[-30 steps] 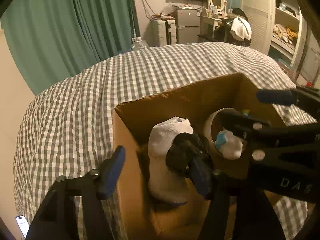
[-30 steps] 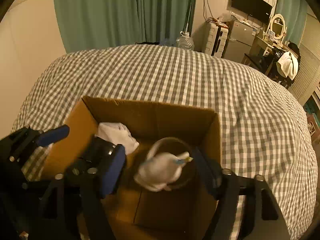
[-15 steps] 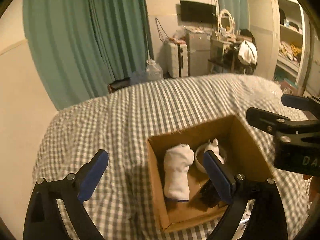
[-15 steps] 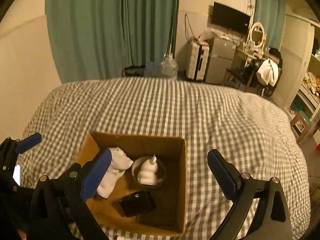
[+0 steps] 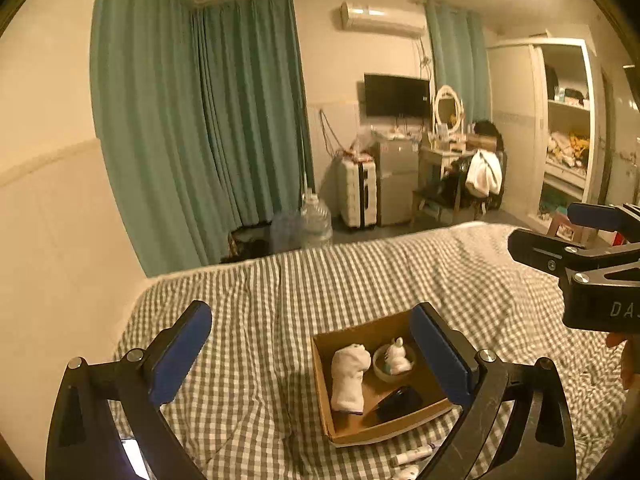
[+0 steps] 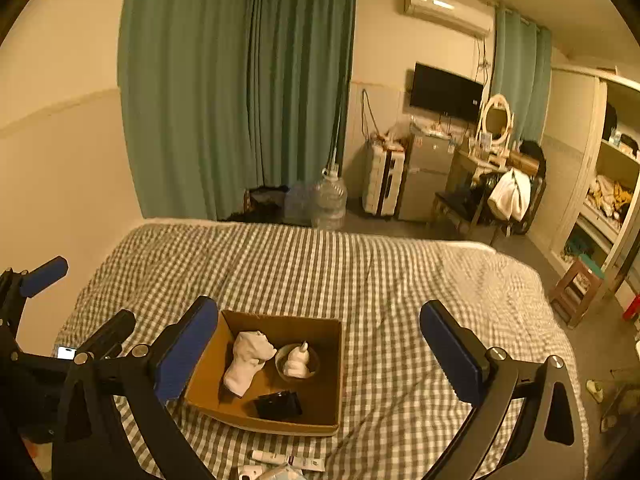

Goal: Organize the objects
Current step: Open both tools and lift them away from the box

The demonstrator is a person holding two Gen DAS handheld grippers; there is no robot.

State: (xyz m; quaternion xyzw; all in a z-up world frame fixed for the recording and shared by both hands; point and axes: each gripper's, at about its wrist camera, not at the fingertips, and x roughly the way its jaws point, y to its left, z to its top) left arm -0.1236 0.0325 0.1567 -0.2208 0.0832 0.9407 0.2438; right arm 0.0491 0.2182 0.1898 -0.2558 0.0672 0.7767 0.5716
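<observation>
Cardboard box (image 6: 336, 364) of sorted items sits on a checked bedspread (image 6: 360, 272), both grippers spread wide above it, holding nothing.

Inside the square, open-topped box, a rolled white cloth (image 6: 246, 360) lies lengthwise along the left wall, long axis running front to back. Beside it a round bowl (image 6: 314, 360) holds a soft white lump (image 6: 297, 362); a flat black object (image 6: 278, 404) lies near the front wall. Left gripper (image 5: 312, 356) and right gripper (image 6: 320, 356) show blue-padded fingers well apart.
</observation>
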